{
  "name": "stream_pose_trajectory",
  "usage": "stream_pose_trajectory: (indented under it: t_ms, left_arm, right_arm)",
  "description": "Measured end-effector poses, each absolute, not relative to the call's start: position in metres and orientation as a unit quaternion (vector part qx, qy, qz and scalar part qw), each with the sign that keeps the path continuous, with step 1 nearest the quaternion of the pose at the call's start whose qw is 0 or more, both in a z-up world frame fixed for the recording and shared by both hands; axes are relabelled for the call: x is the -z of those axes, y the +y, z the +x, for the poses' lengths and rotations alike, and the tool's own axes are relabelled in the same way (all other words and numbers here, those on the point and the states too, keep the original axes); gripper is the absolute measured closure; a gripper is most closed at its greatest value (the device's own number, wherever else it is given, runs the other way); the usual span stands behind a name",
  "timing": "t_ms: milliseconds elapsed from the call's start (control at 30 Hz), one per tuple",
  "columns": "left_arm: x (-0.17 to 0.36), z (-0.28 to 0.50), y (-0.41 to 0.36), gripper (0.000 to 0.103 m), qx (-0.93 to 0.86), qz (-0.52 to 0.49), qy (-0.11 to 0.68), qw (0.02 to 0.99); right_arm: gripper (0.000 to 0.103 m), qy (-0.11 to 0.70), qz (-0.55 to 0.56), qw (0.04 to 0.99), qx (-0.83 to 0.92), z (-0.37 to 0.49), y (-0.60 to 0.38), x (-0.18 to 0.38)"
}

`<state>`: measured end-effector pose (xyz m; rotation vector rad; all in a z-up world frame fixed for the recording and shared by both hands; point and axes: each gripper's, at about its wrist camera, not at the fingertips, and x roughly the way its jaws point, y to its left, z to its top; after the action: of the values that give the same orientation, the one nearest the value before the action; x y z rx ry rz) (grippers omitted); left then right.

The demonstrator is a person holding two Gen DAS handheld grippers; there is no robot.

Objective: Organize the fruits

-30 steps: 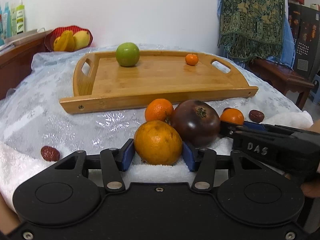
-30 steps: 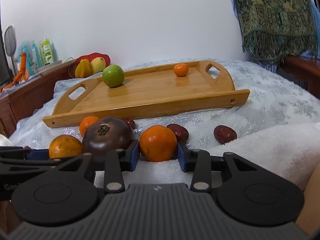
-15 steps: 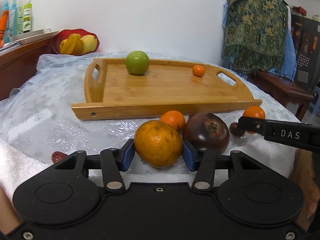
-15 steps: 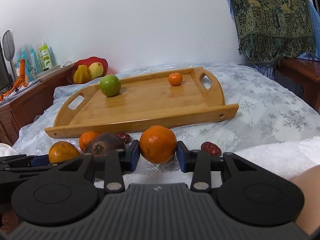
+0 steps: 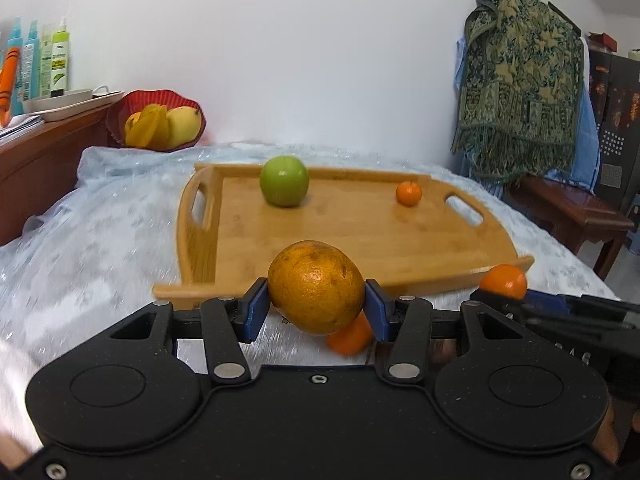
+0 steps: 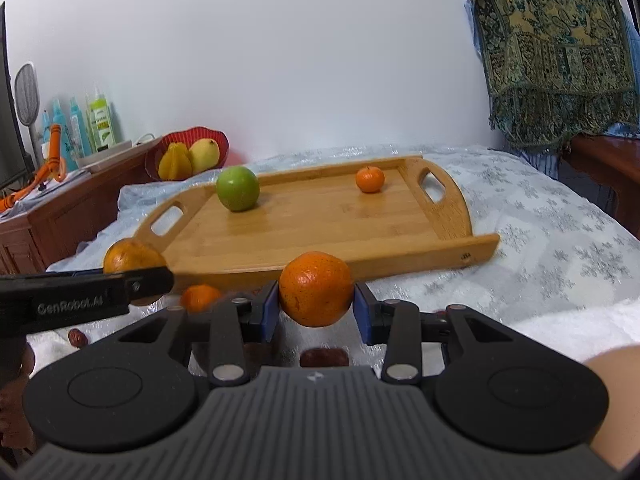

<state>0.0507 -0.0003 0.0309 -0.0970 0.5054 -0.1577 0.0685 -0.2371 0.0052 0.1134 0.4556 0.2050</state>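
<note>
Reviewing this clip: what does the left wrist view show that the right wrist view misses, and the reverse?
Only the left wrist view shows the dark cabinet at far right. Only the right wrist view shows the red dates on the cloth, the racket-shaped swatter and the orange cable. Both show the wooden tray with green apple and small tangerine, the red fruit bowl, and each gripper's orange: left gripper, right gripper.
</note>
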Motion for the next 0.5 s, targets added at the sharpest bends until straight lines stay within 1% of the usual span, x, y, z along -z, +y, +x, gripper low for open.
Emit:
stream_pose_trajectory:
  t_ms: [500]
  left_arm:
    - [-0.054,0.130,-0.006,0.055,0.082,-0.055,0.245,0.964]
  right_arm:
    - [0.060,0.199,0.077,0.973,-0.089,0.128,-0.258,-0.024]
